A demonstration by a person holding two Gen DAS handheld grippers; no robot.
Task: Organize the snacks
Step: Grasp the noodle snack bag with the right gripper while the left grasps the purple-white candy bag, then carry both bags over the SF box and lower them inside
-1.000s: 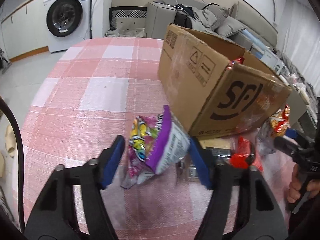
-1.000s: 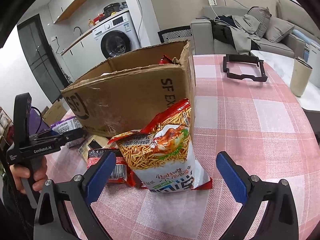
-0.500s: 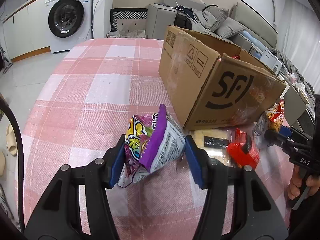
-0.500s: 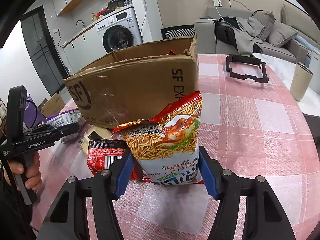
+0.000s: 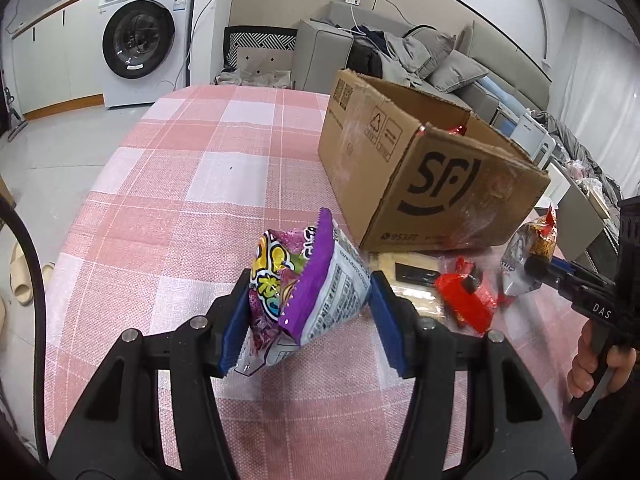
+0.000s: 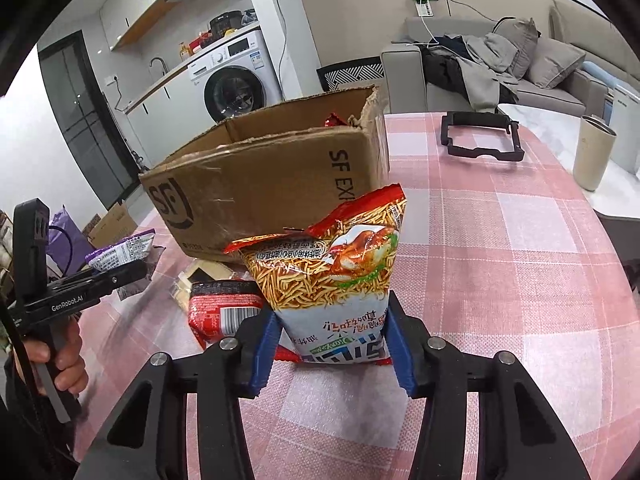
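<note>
The left gripper (image 5: 308, 316) has its two blue pads pinching a purple snack bag (image 5: 304, 284) from both sides. The bag is puffy, with bright round shapes on the front and small grey writing on the back, and its zigzag top edge sticks up toward 12 o'clock. It is lifted a little off the pink checked tablecloth (image 5: 192, 184). At about 1 o'clock from this bag sits a big brown cardboard box (image 5: 420, 172) with its top open, and a bit of red wrapper peeks out of it. In front of the box, at 3 o'clock from the purple bag, a red snack pack (image 5: 464, 300) lies flat on the cloth, partly on top of a flat pale packet (image 5: 404, 280). The right gripper (image 6: 332, 344) has just squeezed its jaws in, and its blue pads now pinch the bottom of a noodle snack bag (image 6: 332, 276). That bag stands up tall, with a red top, a picture of thin yellow sticks and a roast chicken, and a pale blue bottom. It is just in front of the box's corner. The red snack pack is at 9 o'clock from it, right beside it. In the right wrist view, far off at 2 o'clock, a black frame (image 6: 480, 140) lies on the cloth, and a cream cup (image 6: 592, 156) stands near the edge of the table. A white washing machine (image 5: 148, 48) stands by the wall behind the table.
</note>
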